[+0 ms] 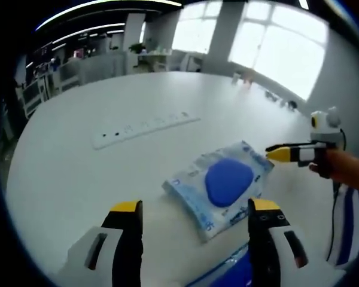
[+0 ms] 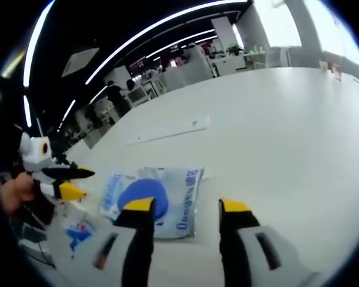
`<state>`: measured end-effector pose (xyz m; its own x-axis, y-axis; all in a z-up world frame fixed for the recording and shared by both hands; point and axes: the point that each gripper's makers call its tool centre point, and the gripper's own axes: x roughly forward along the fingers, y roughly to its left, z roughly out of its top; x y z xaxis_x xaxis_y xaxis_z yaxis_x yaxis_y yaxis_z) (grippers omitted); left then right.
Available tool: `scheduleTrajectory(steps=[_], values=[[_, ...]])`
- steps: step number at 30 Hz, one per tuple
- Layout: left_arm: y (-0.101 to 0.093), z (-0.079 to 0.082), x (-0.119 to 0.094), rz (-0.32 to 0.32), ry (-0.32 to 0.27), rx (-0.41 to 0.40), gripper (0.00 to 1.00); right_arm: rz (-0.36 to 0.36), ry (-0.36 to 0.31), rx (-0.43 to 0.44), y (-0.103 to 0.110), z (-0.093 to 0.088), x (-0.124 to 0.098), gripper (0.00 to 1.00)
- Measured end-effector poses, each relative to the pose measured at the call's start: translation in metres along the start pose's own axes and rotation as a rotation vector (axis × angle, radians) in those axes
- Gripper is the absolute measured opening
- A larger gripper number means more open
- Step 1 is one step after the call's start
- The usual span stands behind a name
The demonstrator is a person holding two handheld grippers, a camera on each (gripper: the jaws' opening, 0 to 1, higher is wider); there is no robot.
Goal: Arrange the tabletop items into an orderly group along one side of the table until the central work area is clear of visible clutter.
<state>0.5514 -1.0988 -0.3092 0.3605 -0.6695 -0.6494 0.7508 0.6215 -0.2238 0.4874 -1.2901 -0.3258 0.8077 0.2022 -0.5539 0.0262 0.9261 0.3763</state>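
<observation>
A white tabletop (image 1: 66,173) is seen, with a pale blue plastic packet (image 1: 218,185) bearing a dark blue oval lying flat on it. The packet is taken as the landmark. In the left gripper view, the left gripper (image 1: 194,210) is held just short of the packet's near edge, its yellow-tipped fingers (image 1: 127,207) spread wide apart with nothing held between them. A second blue-and-white package (image 1: 224,272) is partly seen between the fingers, nearer than the packet. Beyond the packet, a long white power strip (image 1: 145,128) is laid on the tabletop, well apart from it. At the packet's right corner, the right gripper (image 1: 279,153) is seen, held by a hand (image 1: 323,167); its tips are close together, and whether they touch the packet cannot be told. In the right gripper view, the right gripper's fingers (image 2: 140,206) are seen parted and empty, over the packet (image 2: 167,200). The left gripper (image 2: 75,182) is seen beside the packet's left edge.
</observation>
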Motion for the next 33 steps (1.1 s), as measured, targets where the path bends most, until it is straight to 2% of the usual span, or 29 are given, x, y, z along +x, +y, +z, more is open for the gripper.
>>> scheduleTrajectory(steps=[14,20,33], values=[[0.000,0.003,-0.012,0.001,-0.012,0.003,0.78,0.007,-0.030,-0.007,0.011,0.010,-0.008,0.58],[0.003,0.005,-0.023,0.008,-0.019,0.009,0.80,0.014,-0.046,-0.011,0.019,0.018,-0.013,0.59],[0.006,0.007,-0.046,0.021,-0.039,0.023,0.80,0.029,-0.048,-0.046,0.039,0.022,-0.023,0.58]])
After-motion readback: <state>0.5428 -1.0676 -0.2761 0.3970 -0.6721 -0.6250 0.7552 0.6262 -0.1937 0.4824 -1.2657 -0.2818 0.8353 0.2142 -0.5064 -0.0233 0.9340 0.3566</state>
